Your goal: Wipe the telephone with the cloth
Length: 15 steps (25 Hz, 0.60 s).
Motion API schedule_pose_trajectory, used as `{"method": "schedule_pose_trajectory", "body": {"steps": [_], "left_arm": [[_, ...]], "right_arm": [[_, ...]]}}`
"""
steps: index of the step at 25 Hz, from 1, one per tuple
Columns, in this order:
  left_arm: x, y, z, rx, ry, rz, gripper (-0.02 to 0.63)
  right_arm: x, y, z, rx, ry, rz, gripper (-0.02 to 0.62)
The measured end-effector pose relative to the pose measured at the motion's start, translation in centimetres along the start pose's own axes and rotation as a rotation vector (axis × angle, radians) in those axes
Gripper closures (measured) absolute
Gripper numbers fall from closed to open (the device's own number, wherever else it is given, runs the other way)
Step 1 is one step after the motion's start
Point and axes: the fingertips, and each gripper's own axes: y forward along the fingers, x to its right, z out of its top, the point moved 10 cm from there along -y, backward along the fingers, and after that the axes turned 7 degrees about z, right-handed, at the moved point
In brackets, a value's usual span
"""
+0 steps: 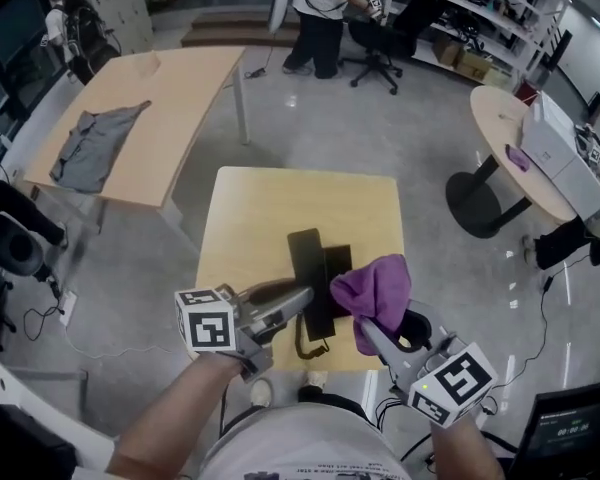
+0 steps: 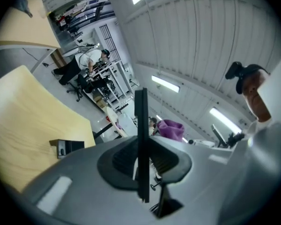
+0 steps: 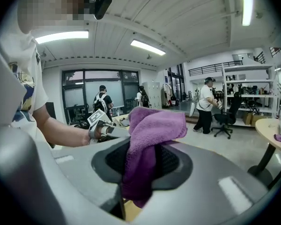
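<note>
Over the small wooden table [image 1: 255, 218] my left gripper [image 1: 302, 304] is shut on the black telephone handset [image 1: 308, 268], a long flat slab held off the table. In the left gripper view the handset [image 2: 141, 125] stands edge-on between the jaws. The telephone's black base [image 1: 342, 264] lies on the table beside it, and a dark cord [image 1: 311, 348] hangs near the front edge. My right gripper [image 1: 368, 330] is shut on a purple cloth [image 1: 377, 290], which is bunched just to the right of the handset. The cloth [image 3: 150, 135] drapes over the jaws in the right gripper view.
A larger wooden table [image 1: 180, 98] at back left carries a grey garment [image 1: 95, 146]. A round table [image 1: 505, 133] with a white machine stands at right. A person [image 1: 320, 13] stands by an office chair [image 1: 375, 53] at the back. Cables [image 1: 50, 318] lie on the floor at left.
</note>
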Motion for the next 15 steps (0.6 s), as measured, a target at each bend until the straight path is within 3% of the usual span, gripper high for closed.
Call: {"method": "schedule_pose_trajectory", "body": {"steps": [10,15], "left_arm": [[5.1,-2.3,2.0,0.040,0.082,-0.035,0.526],[5.0,-2.1,0.6,-0.003,0.096,-0.027,0.525]], "right_arm": [[-1.7,1.3,8.2,0.118,-0.116,0.025,0.480],[-2.5,2.8,9.1,0.118,-0.120,0.016,0.480]]}}
